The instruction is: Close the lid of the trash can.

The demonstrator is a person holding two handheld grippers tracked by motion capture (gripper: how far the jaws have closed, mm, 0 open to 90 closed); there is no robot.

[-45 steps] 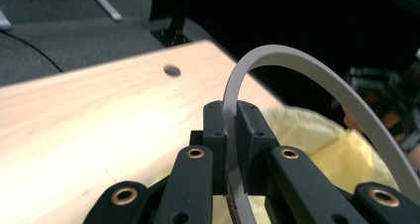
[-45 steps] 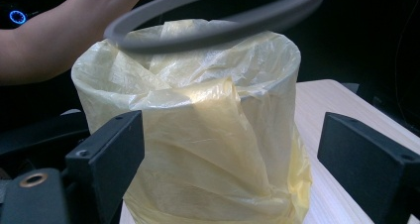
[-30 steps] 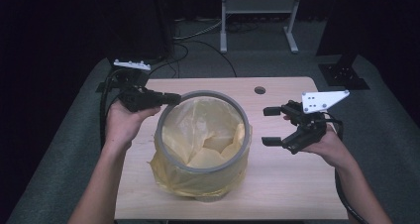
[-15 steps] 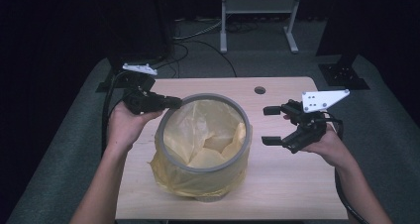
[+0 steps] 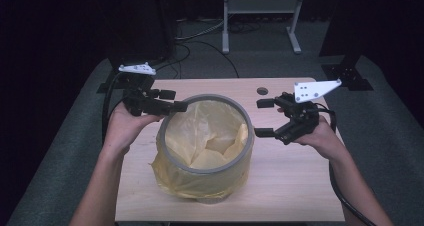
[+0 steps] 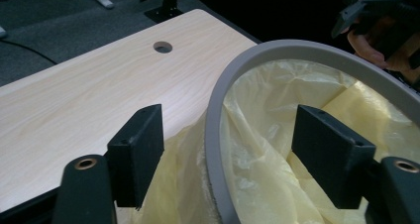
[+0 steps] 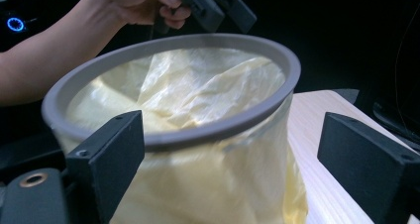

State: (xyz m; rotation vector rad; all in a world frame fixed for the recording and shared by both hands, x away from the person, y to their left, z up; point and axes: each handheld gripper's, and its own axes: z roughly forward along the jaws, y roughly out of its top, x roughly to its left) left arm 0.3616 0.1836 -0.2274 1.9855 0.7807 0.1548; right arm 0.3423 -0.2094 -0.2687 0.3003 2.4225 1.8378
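A bin with a grey rim (image 5: 207, 97) stands in the middle of the wooden table (image 5: 292, 186), lined with a yellow plastic bag (image 5: 205, 136) whose edge hangs down outside. My left gripper (image 5: 173, 100) is at the rim's left side. Its jaws have just been opening and now straddle the rim (image 6: 297, 48) and the bag (image 6: 257, 130) without pressing on them. My right gripper (image 5: 259, 118) is open just right of the bin, apart from it, and faces the rim (image 7: 198, 38) and the bag (image 7: 198, 85) with nothing between its jaws.
A small round hole (image 5: 262, 91) lies in the table behind the bin on the right. Dark grey padding (image 5: 65, 151) surrounds the table. A metal stand (image 5: 260, 6) and cables (image 5: 200, 33) are on the floor beyond the far edge.
My left gripper's jaws, shut at the rim's left edge before, now stand apart around it. The right gripper has shifted slightly and stays open.
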